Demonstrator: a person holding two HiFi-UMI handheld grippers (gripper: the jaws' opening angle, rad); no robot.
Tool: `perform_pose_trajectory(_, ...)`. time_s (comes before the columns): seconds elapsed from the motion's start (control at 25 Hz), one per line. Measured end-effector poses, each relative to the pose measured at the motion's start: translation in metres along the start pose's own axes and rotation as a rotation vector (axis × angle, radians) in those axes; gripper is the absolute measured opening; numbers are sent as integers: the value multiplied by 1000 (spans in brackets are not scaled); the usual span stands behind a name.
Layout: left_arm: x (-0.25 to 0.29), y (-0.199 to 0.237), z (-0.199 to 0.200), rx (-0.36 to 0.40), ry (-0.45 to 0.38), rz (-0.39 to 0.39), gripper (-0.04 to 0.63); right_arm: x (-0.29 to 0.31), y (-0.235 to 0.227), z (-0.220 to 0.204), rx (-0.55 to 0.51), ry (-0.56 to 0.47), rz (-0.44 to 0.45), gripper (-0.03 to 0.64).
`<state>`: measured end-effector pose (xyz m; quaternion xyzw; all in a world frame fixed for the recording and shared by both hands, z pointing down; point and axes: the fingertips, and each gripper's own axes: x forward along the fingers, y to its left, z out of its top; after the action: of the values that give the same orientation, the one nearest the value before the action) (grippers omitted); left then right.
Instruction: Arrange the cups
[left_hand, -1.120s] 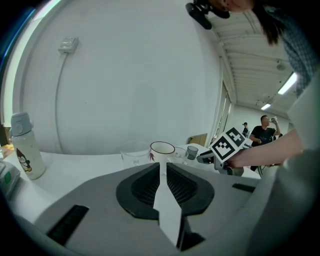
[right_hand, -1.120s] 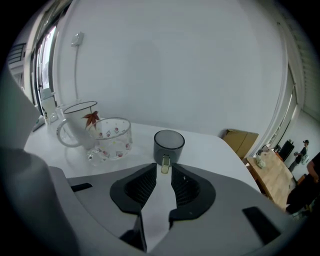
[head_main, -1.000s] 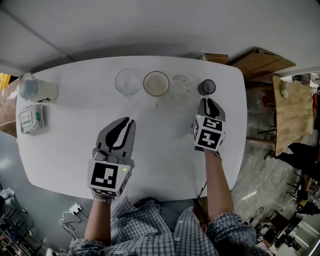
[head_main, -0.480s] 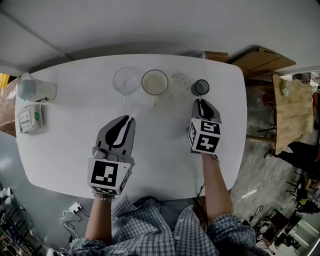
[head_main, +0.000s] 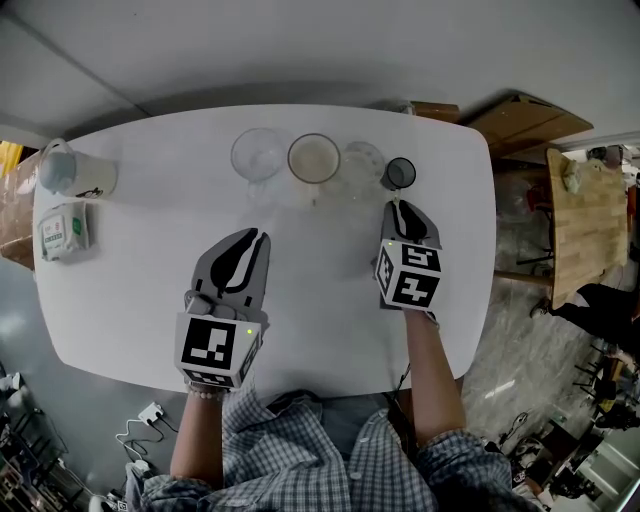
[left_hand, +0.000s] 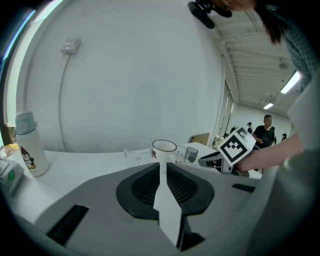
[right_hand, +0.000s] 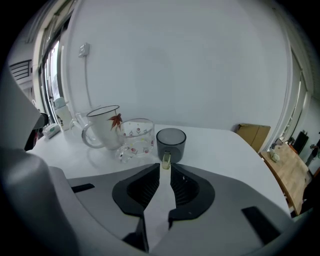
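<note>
So, right gripper (right_hand: 165, 169): jaws nearly together, and they look pinched on the small gold handle (right_hand: 166, 160) of the dark cup (right_hand: 171, 142). The cup sits dead ahead at 12 o'clock off the tips, with its handle pointing back at 6 toward the jaws. The patterned glass cup (right_hand: 136, 135) is just beside it at 9, then the white mug (right_hand: 105, 126).

Left gripper (left_hand: 160, 165): jaws closed, nothing between them, mid-table (head_main: 130, 290), well short of the row.

In the head view the row runs 9-to-3 along the far edge, with the clear glass (head_main: 258, 153) at the 9 end and the dark cup at the 3 end. The right gripper is nearer, so I'd expect any nudge to go along that line.
</note>
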<state>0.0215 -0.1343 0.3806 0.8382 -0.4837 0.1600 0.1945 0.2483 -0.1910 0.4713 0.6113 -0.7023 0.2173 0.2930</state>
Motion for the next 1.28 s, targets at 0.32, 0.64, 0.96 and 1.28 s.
perform_pose_trajectory(0.32, -22, -5, 6, -9, -37, 16, 48, -50, -6, 12, 54, -112, -21, 50)
perform_pose_trajectory(0.64, -47, -15, 17, 32, -77, 11, 34, -103, 12, 23, 0, -171, 73, 43)
perform_pose_trajectory(0.96, -79, -29, 36, 76, -99, -12, 26, -168, 33, 47, -70, -295, 176, 38)
perform_pose_trajectory(1.28, -104, -43, 42, 149, -112, -42, 21, -215, 49, 65, -228, -354, 170, 32)
